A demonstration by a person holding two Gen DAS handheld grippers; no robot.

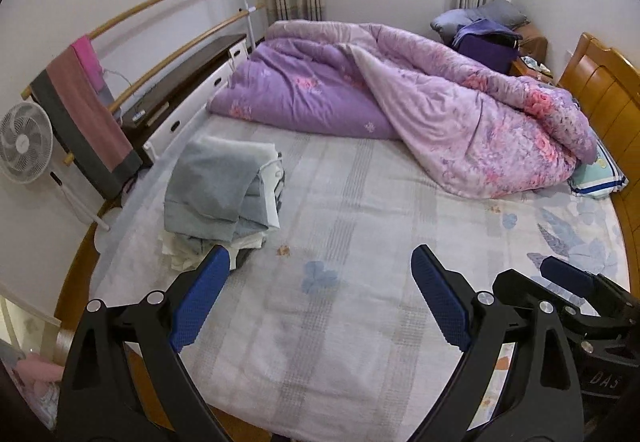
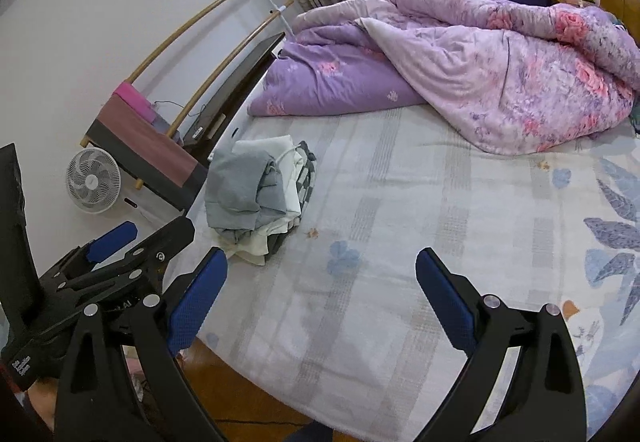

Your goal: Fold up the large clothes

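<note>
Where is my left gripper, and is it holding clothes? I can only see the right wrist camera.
Observer: The left gripper hangs over the bed sheet, open, with nothing between its fingers.
Operator: Is there a pillow anywhere?
Observer: Yes, a green-and-white pillow peeks out from under the floral quilt, right by the wooden headboard.
</note>
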